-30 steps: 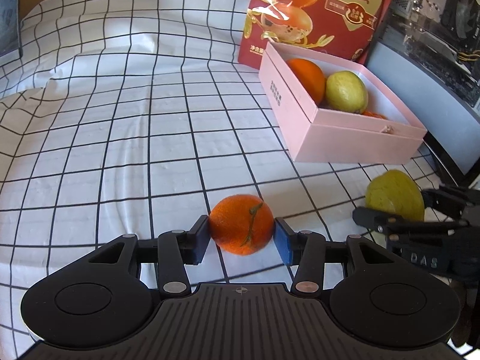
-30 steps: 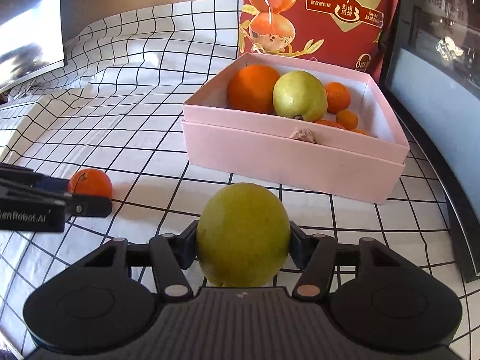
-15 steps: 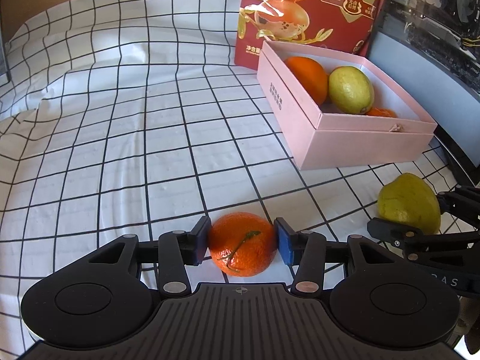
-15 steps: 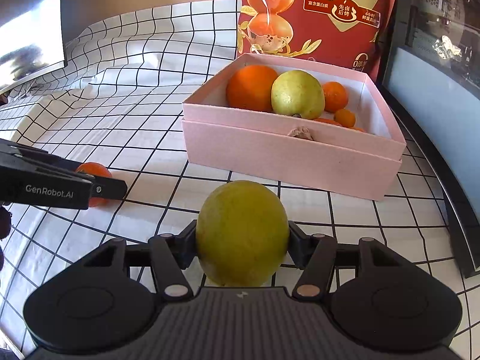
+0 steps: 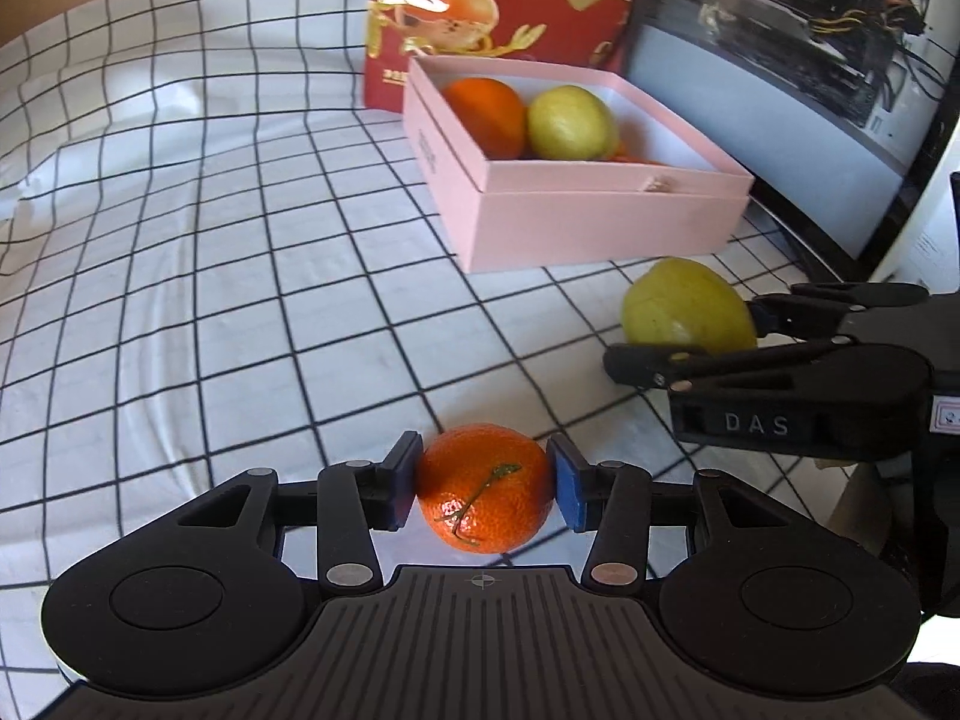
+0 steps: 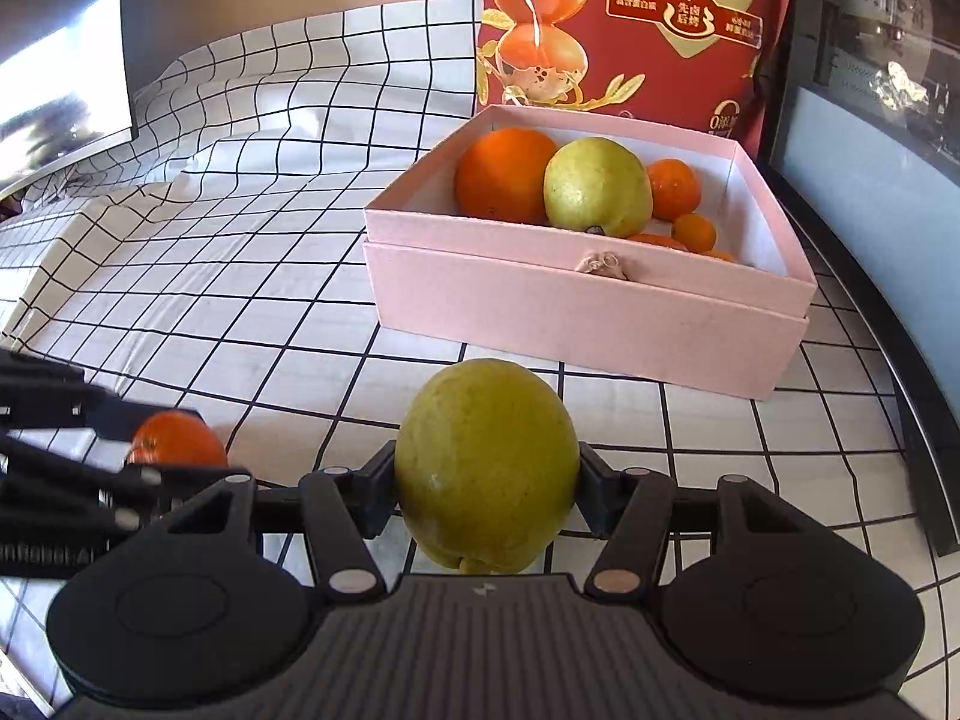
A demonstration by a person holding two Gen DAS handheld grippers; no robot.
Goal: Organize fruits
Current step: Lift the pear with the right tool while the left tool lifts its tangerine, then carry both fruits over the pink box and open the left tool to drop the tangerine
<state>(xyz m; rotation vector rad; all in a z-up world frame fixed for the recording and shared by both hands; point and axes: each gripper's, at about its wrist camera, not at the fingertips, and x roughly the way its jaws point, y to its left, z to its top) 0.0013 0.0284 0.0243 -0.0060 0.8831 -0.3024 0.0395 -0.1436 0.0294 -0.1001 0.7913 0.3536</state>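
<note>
Carrying step: left gripper (image 5: 483, 489) clamps a mandarin (image 5: 483, 487), right gripper (image 6: 487, 492) clamps a pear-like green fruit (image 6: 487, 463), both short of the pink box (image 6: 585, 306); next, probably lift over its rim and release

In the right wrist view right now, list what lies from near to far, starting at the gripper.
right gripper → held green pear → pink box → fruit inside it, including a large orange → red snack bag.
</note>
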